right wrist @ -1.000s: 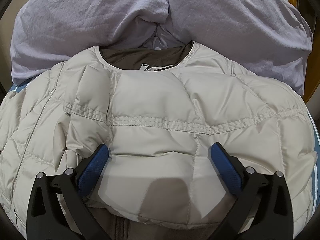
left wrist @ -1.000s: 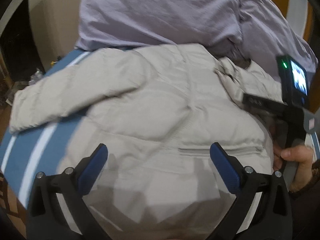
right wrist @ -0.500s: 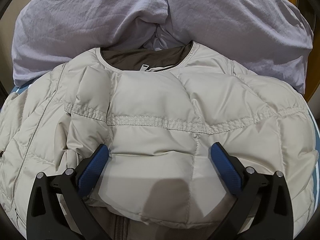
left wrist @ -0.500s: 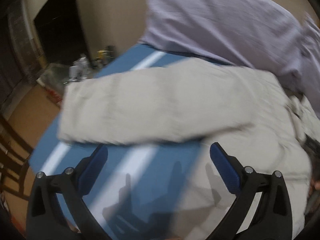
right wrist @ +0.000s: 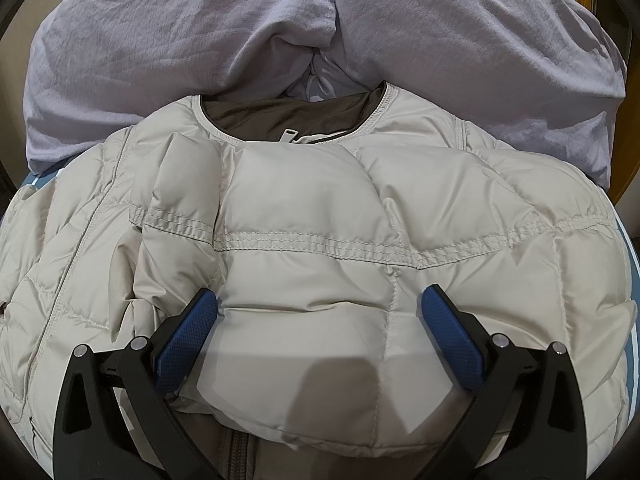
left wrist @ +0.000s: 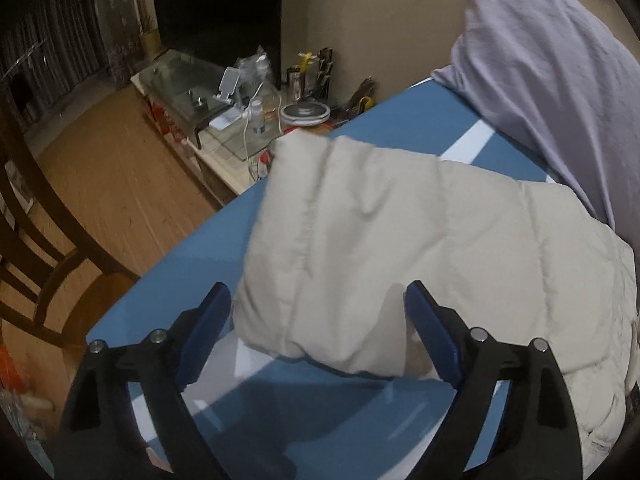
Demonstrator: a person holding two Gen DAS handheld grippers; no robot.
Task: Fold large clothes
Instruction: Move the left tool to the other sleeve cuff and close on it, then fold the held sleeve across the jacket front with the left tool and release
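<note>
I am working on the sleeve fold of the cream puffer jacket [right wrist: 320, 248], which lies on the blue worktop [left wrist: 420, 128]. My left gripper [left wrist: 318, 330] tilts down over the outstretched sleeve [left wrist: 340, 240], jaws just closing yet apparently not pinching. Next, grip it and carry it across. My right gripper [right wrist: 320, 332] hovers over the chest, jaws apart.

Both fisheye views bend strongly at the rims, with black vignette corners. The left wrist view is slightly soft with motion blur, its far room dark beyond a lit wooden floor [left wrist: 120, 200]. Overhead light gives sharp detail on the beige puffer jacket [right wrist: 320, 240], where gripper shadows fall
</note>
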